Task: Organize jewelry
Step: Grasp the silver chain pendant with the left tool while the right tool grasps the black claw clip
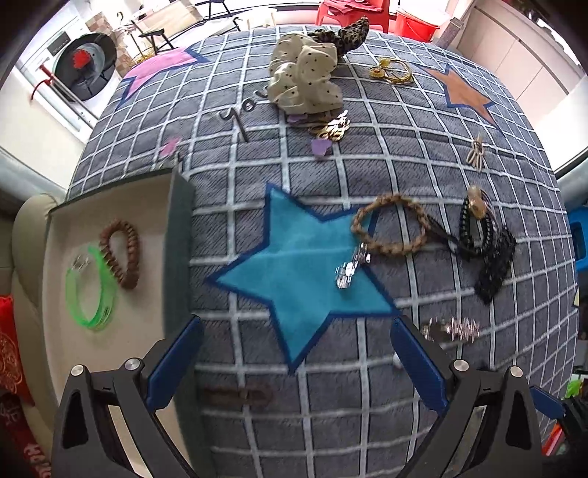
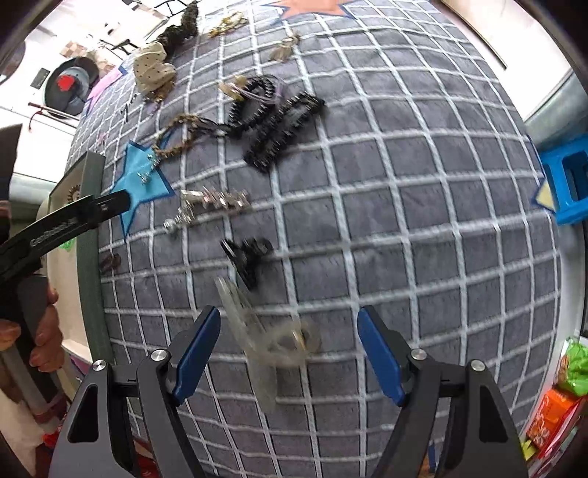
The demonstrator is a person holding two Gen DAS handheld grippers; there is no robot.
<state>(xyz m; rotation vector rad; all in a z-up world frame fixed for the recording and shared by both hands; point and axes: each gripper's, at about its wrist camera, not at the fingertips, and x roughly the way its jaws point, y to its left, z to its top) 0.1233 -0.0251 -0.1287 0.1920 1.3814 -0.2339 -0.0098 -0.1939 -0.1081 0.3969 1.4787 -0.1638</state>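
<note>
My left gripper (image 1: 294, 331) is open and empty above the blue star patch (image 1: 297, 268) on the grey checked cloth (image 1: 422, 154). A beige-lined tray (image 1: 147, 220) at the left holds a green bangle (image 1: 90, 290) and a brown coil bracelet (image 1: 121, 253). A silver clip (image 1: 351, 268), a braided bracelet (image 1: 389, 224) and black hair pieces (image 1: 485, 239) lie ahead. A brown hair clip (image 1: 239, 395) lies between the left fingers. My right gripper (image 2: 290, 331) is open around a clear hair clip (image 2: 264, 331), with a black claw clip (image 2: 246, 257) just beyond.
A cream dotted scrunchie (image 1: 305, 77), a leopard scrunchie (image 1: 349, 33), gold pieces (image 1: 393, 71) and a gold clip (image 1: 330, 127) lie at the far side. Silver clips (image 2: 217, 200) lie mid-cloth. The left gripper's arm (image 2: 62, 224) crosses the tray edge. A blue stool (image 2: 566, 180) stands right.
</note>
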